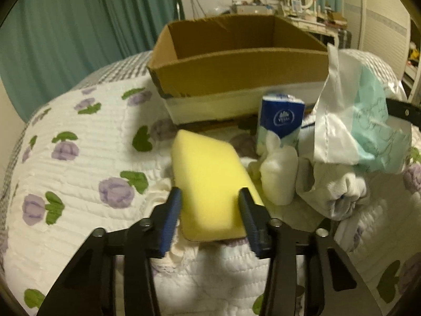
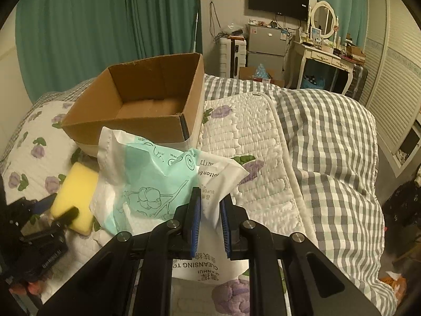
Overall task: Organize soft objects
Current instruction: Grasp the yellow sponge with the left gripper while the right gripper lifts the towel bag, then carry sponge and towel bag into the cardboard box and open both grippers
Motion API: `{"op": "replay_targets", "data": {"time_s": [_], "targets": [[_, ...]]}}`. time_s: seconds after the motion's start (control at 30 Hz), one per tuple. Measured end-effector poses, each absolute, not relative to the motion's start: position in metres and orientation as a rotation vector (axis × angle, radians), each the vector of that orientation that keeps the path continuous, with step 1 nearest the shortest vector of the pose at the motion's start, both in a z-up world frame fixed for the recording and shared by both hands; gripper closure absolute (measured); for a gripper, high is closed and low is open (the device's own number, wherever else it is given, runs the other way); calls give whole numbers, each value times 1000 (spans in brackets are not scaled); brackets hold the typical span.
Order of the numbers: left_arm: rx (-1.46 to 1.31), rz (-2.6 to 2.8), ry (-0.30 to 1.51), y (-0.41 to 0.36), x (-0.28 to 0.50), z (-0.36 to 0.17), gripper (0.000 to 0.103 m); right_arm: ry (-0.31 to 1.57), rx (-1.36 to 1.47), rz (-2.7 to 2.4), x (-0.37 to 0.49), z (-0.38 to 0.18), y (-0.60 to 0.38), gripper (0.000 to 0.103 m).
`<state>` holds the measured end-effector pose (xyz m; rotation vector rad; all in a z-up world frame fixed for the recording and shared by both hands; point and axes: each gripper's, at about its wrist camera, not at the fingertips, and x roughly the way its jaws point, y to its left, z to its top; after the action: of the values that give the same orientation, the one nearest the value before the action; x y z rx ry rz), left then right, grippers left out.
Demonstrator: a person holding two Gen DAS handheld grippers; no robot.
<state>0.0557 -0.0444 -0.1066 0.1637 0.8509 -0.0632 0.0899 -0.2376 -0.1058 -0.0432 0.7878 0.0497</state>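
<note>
**Two soft things in my jaws, box waiting ahead**

I am working over the quilted bedspread (image 1: 79, 137), and the cardboard box (image 1: 236, 60) is my landmark: it is sitting open-topped on the bed, nothing showing on the part of its floor I can see.

Just in front of the box, my right gripper (image 2: 210, 210) is pinching the cleansing-towel pack (image 2: 147, 179) by its white crimped end, jaws clamped on the film. The pack is looking half empty and floppy, so it is sagging to the left; the plastic is slick, and gripping that sealed seam seems the safest hold.

Nearer than the box and left of the pack, my left gripper (image 1: 210, 205) is straddling the yellow sponge (image 1: 210, 184) across its narrow width. Motion blur is making it hard to say whether the pads are pressing the foam yet. It should be light and springy, so a mid-body squeeze should hold.

Between sponge and pack, close to the box's front wall, a blue tissue packet (image 1: 281, 117) is standing upright beside rolled white socks (image 1: 279, 176), both small and easy to crush.
</note>
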Motion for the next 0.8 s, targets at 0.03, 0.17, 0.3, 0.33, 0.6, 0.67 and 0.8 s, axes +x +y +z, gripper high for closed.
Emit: {"op": "replay_targets", "data": {"time_s": [0.03,0.17,0.3,0.33,0.6,0.67,0.8], "targets": [[155,-65,847,-42,57,-105,66,785,-52,48,89,-105,-235,89],[154,-74,826,-40,52,-94,71,760,-46,52,79,-94,-233,90],[167,-83,781,-41,41,-76,73,719,-51,49,68,-73,-229,90],[165,-84,770,-41,39,-71,73,706,-51,48,65,-67,-228,90],[108,-111,660,-33,37,-8,73,629,-51,53,53,-21,-222,90],[86,-121,632,-29,44,8,73,598,-54,52,55,-6,-220,90],[77,-120,576,-27,64,36,73,530,-61,53,70,24,-211,90]]}}
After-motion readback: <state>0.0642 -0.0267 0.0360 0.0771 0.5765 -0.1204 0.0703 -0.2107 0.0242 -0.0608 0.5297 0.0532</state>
